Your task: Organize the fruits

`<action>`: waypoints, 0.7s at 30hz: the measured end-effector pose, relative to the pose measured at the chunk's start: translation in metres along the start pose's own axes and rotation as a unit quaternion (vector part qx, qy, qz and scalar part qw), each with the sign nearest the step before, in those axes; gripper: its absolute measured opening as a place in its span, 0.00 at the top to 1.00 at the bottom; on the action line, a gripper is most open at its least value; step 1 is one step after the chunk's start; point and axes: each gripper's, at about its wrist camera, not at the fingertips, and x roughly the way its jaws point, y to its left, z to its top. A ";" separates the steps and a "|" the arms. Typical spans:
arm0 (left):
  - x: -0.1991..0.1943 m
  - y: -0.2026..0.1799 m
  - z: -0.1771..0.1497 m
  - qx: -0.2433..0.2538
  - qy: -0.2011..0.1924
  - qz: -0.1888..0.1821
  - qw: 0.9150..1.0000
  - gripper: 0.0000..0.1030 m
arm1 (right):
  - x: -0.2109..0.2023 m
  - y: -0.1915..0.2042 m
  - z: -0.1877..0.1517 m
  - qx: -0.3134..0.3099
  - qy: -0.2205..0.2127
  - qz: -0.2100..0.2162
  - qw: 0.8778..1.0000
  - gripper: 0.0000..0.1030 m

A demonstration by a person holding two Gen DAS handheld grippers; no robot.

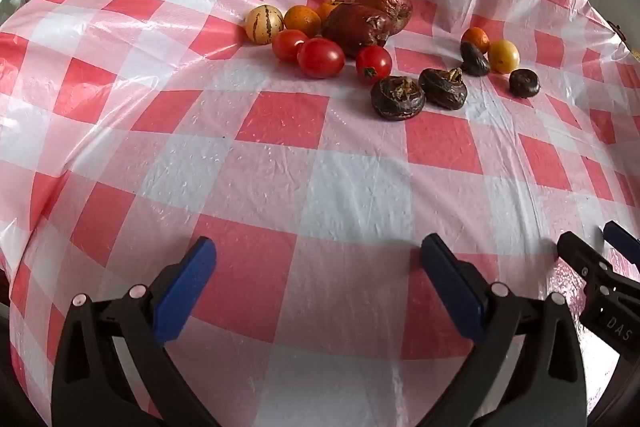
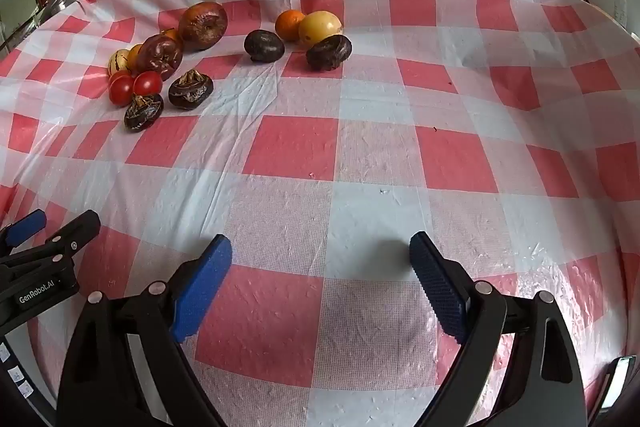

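The left gripper [image 1: 318, 247] had its blue pads [image 1: 188, 287] spread wide with nothing between them, above the near part of the tabletop. The right gripper [image 2: 320, 243] was likewise spread wide and empty, its pads [image 2: 204, 287] over the checked cloth [image 2: 360, 155] just beside the left one; each gripper showed at the edge of the other's view.

All the fruit lay well apart from both grippers, toward the far edge of the tabletop, in two loose groups. The larger group, nearer the far left, held a striped pale fruit [image 1: 264, 24], an orange [image 1: 302, 21] touching it, and two wrinkled brown fruits [image 1: 356, 27] behind three tomatoes [image 1: 321, 57]. Two tomatoes touched each other; the third [image 1: 373, 63] sat just beside the front brown fruit. In front of them lay two dark shrivelled fruits [image 1: 397, 97], touching or nearly so.

The smaller group lay to the right, near the far edge: a small orange [image 1: 475, 39], a yellow fruit [image 1: 503, 55] next to it, and two more dark fruits [image 1: 524, 83], one on each side of the yellow one.
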 end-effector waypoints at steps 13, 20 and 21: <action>0.000 0.000 0.000 0.001 0.004 0.001 1.000 0.01 | 0.000 -0.001 0.000 0.001 0.003 0.001 1.000 0.15; 0.000 0.000 0.000 0.000 0.004 0.000 1.000 0.01 | 0.000 -0.001 0.000 0.001 0.003 0.001 1.000 0.15; 0.000 0.000 0.000 0.000 0.004 0.001 1.000 0.01 | 0.000 -0.001 0.000 0.001 0.003 0.001 1.000 0.15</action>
